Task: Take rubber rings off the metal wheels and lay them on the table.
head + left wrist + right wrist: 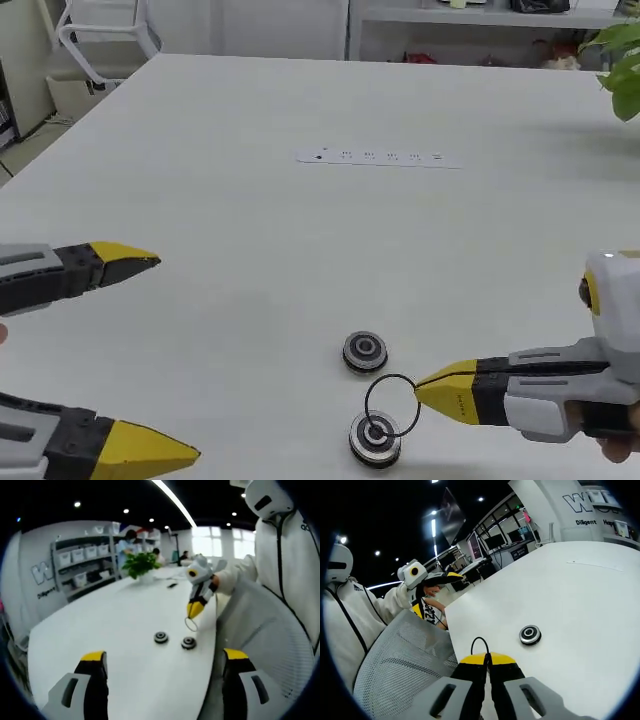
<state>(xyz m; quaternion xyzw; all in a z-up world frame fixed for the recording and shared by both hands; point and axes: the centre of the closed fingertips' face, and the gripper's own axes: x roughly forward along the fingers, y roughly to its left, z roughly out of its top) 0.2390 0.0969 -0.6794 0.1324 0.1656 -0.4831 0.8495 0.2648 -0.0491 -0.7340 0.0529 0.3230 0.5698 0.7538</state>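
Right hand-held gripper (418, 391), lower right, pinches a rubber ring (392, 405) clear of the near wheel (375, 437), not yet on the bench (300, 230). Far wheel (365, 352) likely next. Left hand-held gripper (178, 358) spread, idle.

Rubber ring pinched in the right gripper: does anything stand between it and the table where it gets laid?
Yes. The rubber ring hangs from the right gripper just above the near metal wheel, so straight down it seems to meet that wheel. Bare table lies around; the second wheel sits beyond.
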